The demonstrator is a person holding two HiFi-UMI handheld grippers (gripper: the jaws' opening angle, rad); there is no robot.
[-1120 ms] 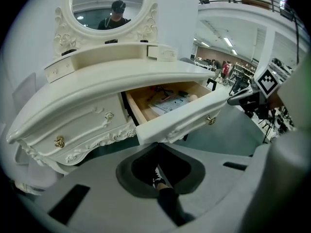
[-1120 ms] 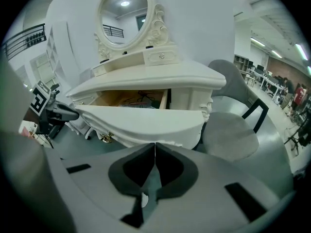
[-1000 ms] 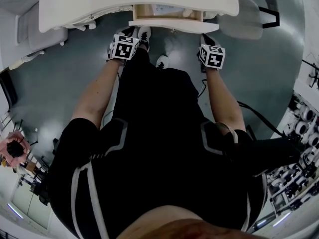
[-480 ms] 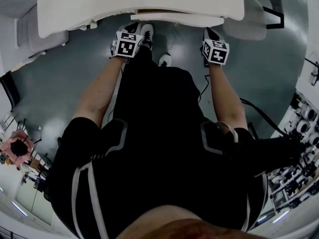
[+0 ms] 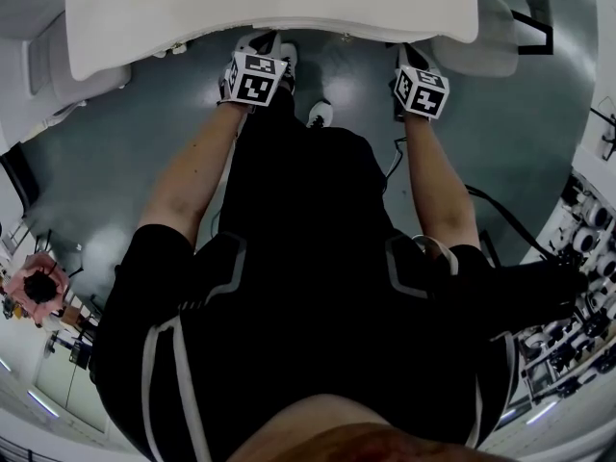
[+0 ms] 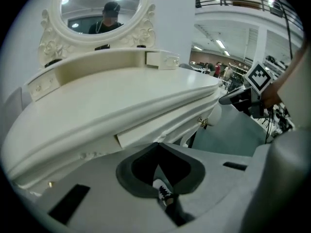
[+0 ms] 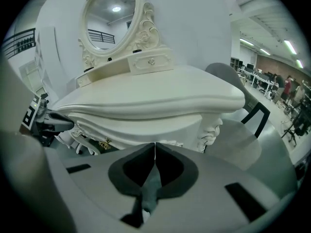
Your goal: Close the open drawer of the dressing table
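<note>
The white dressing table (image 5: pixel 269 3) fills the far side, and its drawer (image 6: pixel 160 126) sits fully in, flush beneath the table's front edge. The left gripper (image 6: pixel 156 144) is pinched closed on nothing, tips right at the drawer front. The right gripper (image 7: pixel 154 145), likewise closed and empty, is near the front edge's right end.
</note>
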